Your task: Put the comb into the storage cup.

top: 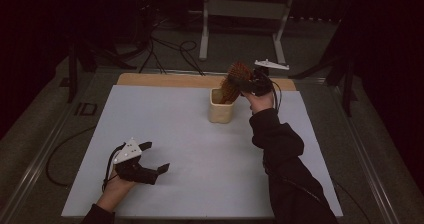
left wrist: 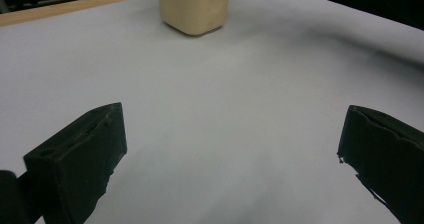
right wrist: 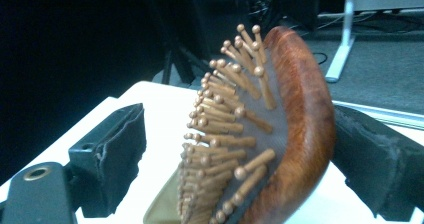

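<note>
Right gripper (top: 252, 84): jaws astride hairbrush (right wrist: 280, 134) head over cup (top: 221, 106), clamp unclear. Lower straight, w/o tipping cup. Left gripper (top: 152, 158): jaws apart, empty.

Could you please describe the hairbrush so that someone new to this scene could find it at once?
Look to the far edge of the white table, where a cream cup stands. The hairbrush pokes out of it beside the right gripper: reddish-brown wood with ball-tipped pins, the scene's one warm-coloured thing.
</note>
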Available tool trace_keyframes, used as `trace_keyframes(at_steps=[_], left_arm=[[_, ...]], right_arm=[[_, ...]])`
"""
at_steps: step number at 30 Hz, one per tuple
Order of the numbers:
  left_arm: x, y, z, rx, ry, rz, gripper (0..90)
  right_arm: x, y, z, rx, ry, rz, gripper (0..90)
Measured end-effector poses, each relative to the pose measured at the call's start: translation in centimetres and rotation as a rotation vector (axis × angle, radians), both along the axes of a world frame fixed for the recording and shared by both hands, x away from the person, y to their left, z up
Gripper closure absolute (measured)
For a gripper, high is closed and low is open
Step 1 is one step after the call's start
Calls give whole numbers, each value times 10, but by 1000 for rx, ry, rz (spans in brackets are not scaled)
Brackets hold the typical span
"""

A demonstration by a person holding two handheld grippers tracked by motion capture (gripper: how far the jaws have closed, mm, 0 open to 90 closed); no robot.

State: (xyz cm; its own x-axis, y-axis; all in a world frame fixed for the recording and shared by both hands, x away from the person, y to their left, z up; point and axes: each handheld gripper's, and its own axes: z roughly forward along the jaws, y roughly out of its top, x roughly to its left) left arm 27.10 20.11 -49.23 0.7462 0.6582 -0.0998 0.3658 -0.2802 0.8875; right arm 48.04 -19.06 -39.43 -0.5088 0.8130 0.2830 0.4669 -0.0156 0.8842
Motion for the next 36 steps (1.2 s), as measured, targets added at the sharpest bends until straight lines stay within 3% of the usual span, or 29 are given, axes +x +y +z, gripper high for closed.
trace_keyframes(at_steps=[2, 4, 8, 20, 24, 36], left_arm=[[0, 0, 0, 0, -1, -2, 0], [0, -1, 1, -1, -2, -6, 0], [-1, -1, 1, -2, -2, -8, 0], [-5, 2, 2, -3, -4, -1, 0], [-6, 3, 3, -3, -10, 1, 0], [-6, 1, 4, -5, -15, -13, 0]], right_arm=[[0, -1, 0, -5, 3, 6, 92], [-2, -4, 2, -51, -3, 16, 91], [-4, -11, 4, -48, -19, 14, 92], [-17, -31, 7, -106, -58, 15, 91], [-27, -39, 5, -143, -69, 22, 91], [-58, -54, -5, -159, -83, 49, 91]])
